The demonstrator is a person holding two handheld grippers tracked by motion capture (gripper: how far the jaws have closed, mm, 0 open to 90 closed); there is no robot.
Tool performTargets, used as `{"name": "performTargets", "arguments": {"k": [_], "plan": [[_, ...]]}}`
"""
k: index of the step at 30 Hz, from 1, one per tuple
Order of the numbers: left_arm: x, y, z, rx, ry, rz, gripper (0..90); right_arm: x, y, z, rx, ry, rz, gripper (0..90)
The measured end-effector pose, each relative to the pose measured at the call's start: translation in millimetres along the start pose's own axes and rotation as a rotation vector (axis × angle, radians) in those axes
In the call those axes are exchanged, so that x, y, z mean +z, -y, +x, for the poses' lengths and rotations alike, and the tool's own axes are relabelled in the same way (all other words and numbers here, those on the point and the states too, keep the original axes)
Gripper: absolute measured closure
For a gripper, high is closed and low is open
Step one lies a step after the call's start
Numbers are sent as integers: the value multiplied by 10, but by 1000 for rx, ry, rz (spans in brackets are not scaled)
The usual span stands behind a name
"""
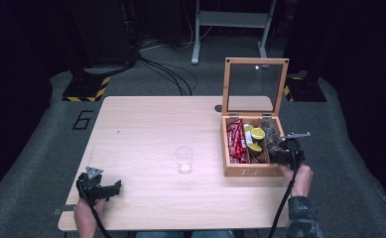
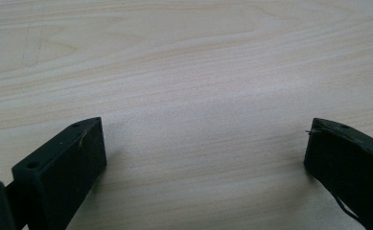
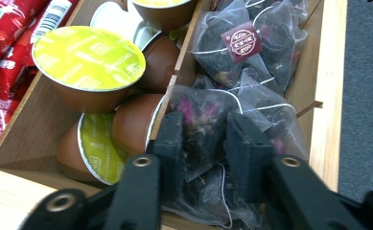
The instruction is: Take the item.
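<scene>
A wooden tea box [image 1: 228, 148] with its glass lid [image 1: 255, 87] up stands at the table's right side. It holds red packets [image 1: 236, 140], brown capsules with yellow-green lids [image 3: 88, 57] and clear pyramid tea bags [image 3: 244, 45]. My right gripper [image 1: 279, 148] reaches into the box's right compartment; its jaws are closed on a tea bag [image 3: 201, 117] with dark leaves and pink petals. My left gripper [image 1: 112, 188] rests low over the table's near left, open, nothing between its fingertips [image 2: 81, 143]. A clear plastic cup [image 1: 184, 158] stands upright at mid-table.
The light wooden table [image 1: 146, 124] spreads between cup and left gripper. Beyond the table lie floor cables [image 1: 165, 69], a black-and-yellow striped base [image 1: 86, 89] and a metal stand [image 1: 230, 25].
</scene>
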State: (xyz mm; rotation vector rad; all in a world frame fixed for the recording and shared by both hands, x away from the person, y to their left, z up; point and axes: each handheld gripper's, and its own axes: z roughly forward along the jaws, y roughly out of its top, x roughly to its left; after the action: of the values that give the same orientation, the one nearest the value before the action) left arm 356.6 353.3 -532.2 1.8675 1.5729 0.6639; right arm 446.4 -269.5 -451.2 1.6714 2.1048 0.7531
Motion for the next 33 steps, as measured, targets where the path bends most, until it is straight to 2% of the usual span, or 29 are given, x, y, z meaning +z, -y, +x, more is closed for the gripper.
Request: {"name": "performTargets", "arguments": {"k": [1, 5, 9, 17, 31, 33], "plan": [[0, 0, 0, 0, 0, 0, 5, 17, -1, -7, -14, -2, 0, 742], [0, 0, -1, -1, 0, -1, 5, 27, -3, 1, -20, 3, -5, 801], [0, 0, 0, 0, 0, 0, 5, -4, -1, 16, -16, 13, -2, 817], [0, 0, 0, 0, 0, 0, 5, -106, 18, -31, -11, 12, -56, 823], [0, 0, -1, -1, 0, -1, 5, -348, 2, 45, -40, 25, -118, 828], [0, 0, 0, 0, 0, 0, 5, -381, -8, 65, -32, 23, -122, 828]]}}
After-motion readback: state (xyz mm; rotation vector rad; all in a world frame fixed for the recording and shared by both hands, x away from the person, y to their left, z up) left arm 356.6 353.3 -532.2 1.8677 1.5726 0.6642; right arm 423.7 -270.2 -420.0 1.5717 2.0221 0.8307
